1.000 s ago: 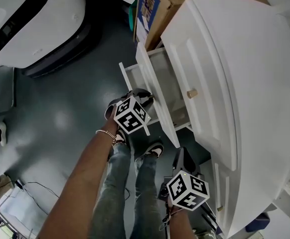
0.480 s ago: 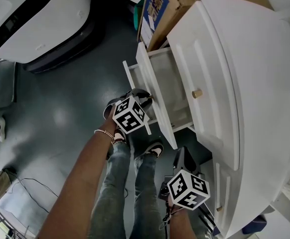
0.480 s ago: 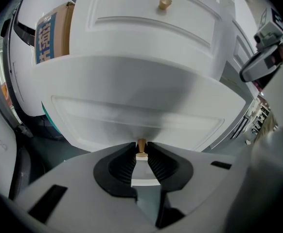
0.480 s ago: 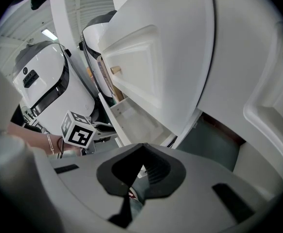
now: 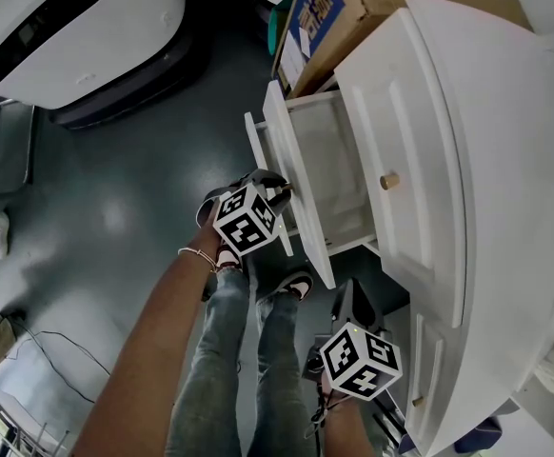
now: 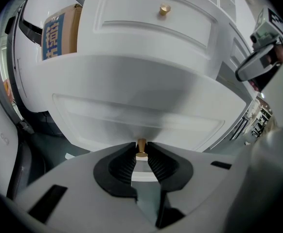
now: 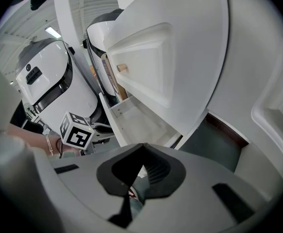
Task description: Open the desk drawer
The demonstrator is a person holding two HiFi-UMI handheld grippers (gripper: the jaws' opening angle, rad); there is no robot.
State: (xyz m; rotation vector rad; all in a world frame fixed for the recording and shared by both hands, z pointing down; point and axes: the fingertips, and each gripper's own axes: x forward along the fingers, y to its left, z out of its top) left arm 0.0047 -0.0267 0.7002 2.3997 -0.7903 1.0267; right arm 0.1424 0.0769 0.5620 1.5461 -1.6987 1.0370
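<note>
Two grippers are in play, and only one has work in its grasp. The left gripper [image 6: 141, 150] has its fingers closed narrowly on the small brass knob [image 6: 141, 145] of the desk drawer [image 5: 285, 136], the ribbed pads pressing on the knob from both sides. The right gripper [image 7: 142, 148] has its jaws together at the tips with nothing between them; it hangs at 5 o'clock in the head view, near the lower front of the white desk [image 5: 505, 141] but apart from it.

From the head view, the drawer stands pulled well out of the desk toward 9 o'clock, its pale inside exposed. The long front panel runs as a slanted edge from 12 to 6 o'clock. A second drawer front at its 3 o'clock is flush with the desk, and its own knob [image 5: 388, 181] is untouched.

Beyond the drawer front, at 9 o'clock, lies bare dark floor [image 5: 134, 188]. A large white machine [image 5: 77, 27] sits well apart at 10 o'clock. The cardboard box [image 5: 353, 3] crowds the drawer's far end at 12 o'clock. At 6 to 7 o'clock the person's legs [image 5: 248, 350] stand just beside the lower corner of the panel.
</note>
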